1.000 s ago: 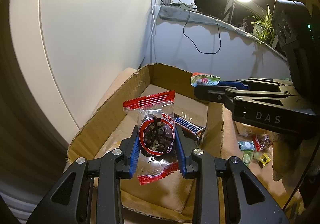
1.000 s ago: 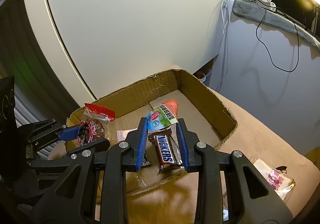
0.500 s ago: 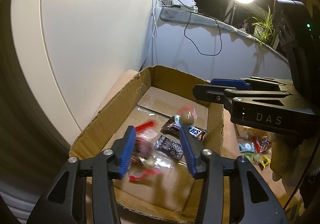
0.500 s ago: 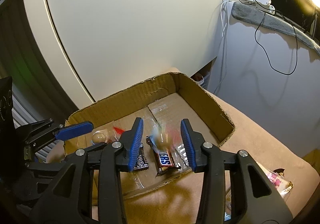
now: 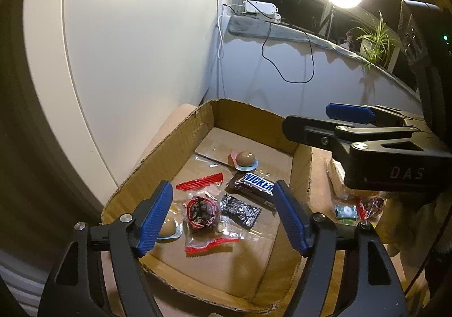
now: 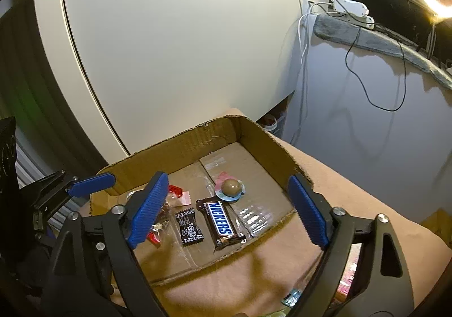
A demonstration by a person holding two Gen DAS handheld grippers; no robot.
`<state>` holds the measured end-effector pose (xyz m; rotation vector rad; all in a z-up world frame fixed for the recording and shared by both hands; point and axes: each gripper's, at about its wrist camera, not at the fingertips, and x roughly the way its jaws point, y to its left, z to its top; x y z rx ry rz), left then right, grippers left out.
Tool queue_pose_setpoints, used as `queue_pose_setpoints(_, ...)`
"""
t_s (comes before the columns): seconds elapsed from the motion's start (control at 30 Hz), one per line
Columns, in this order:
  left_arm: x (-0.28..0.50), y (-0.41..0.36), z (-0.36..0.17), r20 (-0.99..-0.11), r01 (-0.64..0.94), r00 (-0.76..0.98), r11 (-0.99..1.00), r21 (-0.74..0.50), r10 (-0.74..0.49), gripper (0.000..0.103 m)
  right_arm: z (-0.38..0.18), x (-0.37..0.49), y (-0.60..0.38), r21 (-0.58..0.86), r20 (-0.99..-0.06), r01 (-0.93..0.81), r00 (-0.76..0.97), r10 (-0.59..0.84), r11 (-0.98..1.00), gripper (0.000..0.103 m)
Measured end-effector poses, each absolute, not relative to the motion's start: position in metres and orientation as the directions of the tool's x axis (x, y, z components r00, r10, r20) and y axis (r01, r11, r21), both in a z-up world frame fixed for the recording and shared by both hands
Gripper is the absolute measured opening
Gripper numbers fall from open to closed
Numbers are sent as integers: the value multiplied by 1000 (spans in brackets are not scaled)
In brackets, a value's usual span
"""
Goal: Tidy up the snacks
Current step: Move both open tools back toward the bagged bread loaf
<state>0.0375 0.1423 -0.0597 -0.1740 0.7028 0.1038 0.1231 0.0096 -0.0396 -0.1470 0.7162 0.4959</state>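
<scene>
Both grippers hover over a shallow cardboard box [image 5: 180, 147], fingers spread wide apart, holding nothing. Inside the box lie a Snickers bar [image 6: 220, 222], a small black packet [image 6: 189, 228], a red-edged clear pouch [image 5: 202, 212] and a brown domed sweet [image 6: 231, 187]. The snacks not yet boxed lie in a loose pile [image 5: 350, 211] at the right edge of the left wrist view, outside the box wall. That pile sits beneath the right gripper [image 5: 305, 126], and well to the right of the left gripper [image 5: 223, 218], so the right hand looks nearer for the next pick

Left finger pad [image 5: 154, 220] half-hides a round snack [image 5: 169, 228]
</scene>
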Motion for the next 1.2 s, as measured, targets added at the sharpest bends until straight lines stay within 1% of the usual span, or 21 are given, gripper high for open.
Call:
queue_pose_setpoints(0.27,30,125,-52,-634,-128,773,985,-115,26,73,-32,107,-14,32,-649,-454,668,364,891,91)
queue_pose_setpoints(0.57,25,97,-47,-619,-75,785,989,-130,-22,73,-25,78,-79,18,-638,-382,707,305,924,91)
queue_pose_setpoints(0.77,29,67,-52,-631,-15,772,991,-135,-75,73,-26,64,-138,19,-649,-303,721,242,953,91)
queue_pose_setpoints(0.97,35,37,-59,-651,40,749,989,-142,-124,73,-43,58,-181,29,-683,-259,700,209,965,91)
queue_pose_setpoints(1.07,39,26,-65,-668,60,729,986,-156,-150,73,-51,57,-193,27,-696,-254,690,200,967,91)
queue_pose_setpoints(1.2,48,15,-72,-683,77,707,980,-184,-184,73,-60,63,-209,88,-706,-250,667,237,964,91)
